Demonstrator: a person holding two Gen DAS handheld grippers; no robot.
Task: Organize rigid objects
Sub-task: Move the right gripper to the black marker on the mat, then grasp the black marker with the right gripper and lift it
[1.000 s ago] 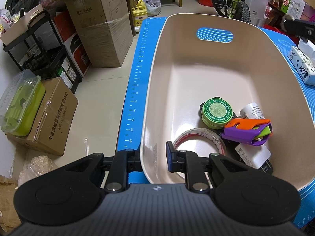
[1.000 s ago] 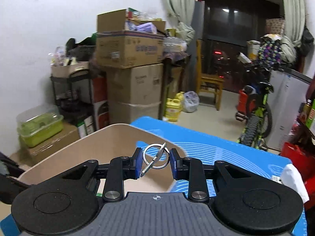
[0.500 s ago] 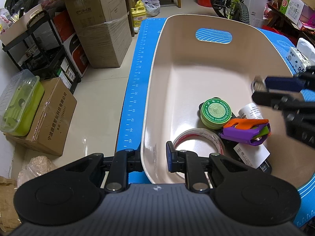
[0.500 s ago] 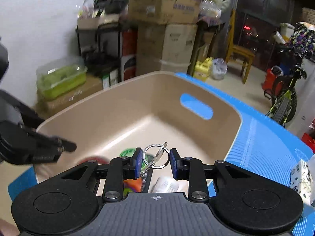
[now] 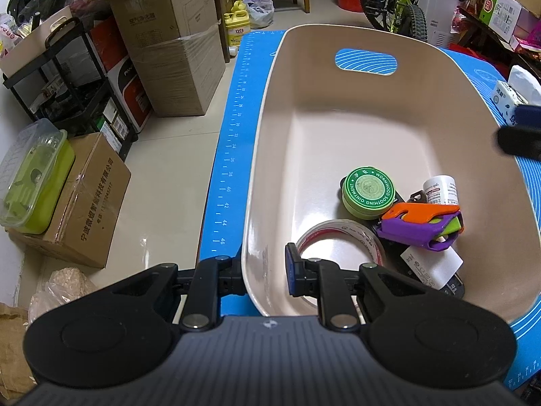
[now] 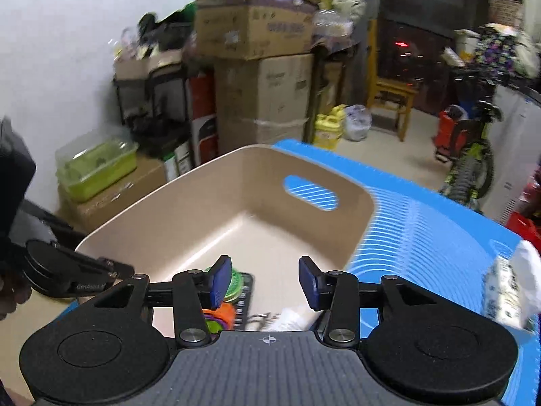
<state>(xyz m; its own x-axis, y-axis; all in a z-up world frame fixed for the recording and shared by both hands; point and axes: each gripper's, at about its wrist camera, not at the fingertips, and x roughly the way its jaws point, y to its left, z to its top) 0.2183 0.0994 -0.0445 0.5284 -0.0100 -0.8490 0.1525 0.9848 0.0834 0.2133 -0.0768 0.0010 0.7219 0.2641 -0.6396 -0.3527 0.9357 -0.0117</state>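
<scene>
The beige basket (image 5: pixel 338 101) stands on the blue mat (image 5: pixel 233 142). My left gripper (image 5: pixel 262 270) is shut on the basket's near wall, one finger outside and one inside. In the basket lie a green tin (image 5: pixel 368 191), a tape roll (image 5: pixel 341 240), an orange, purple and green plastic piece (image 5: pixel 422 223), a white bottle (image 5: pixel 441 189) and a black flat item with a white label (image 5: pixel 426 267). My right gripper (image 6: pixel 265 282) hangs over the basket (image 6: pixel 236 182), its jaws opening with nothing between them. The metal key ring (image 6: pixel 258 318) lies below it beside the bottle (image 6: pixel 290 318).
A tissue pack (image 5: pixel 507 98) sits on the mat to the right of the basket, also in the right wrist view (image 6: pixel 507 291). Cardboard boxes (image 5: pixel 175 54), a black shelf (image 5: pixel 67 77) and a green container (image 5: pixel 33 176) stand on the floor to the left. A bicycle (image 5: pixel 399 3) is at the back.
My right gripper came over the basket, spread its jaws and let go of the key ring, which now lies in the basket. The left gripper has kept its hold on the wall.
</scene>
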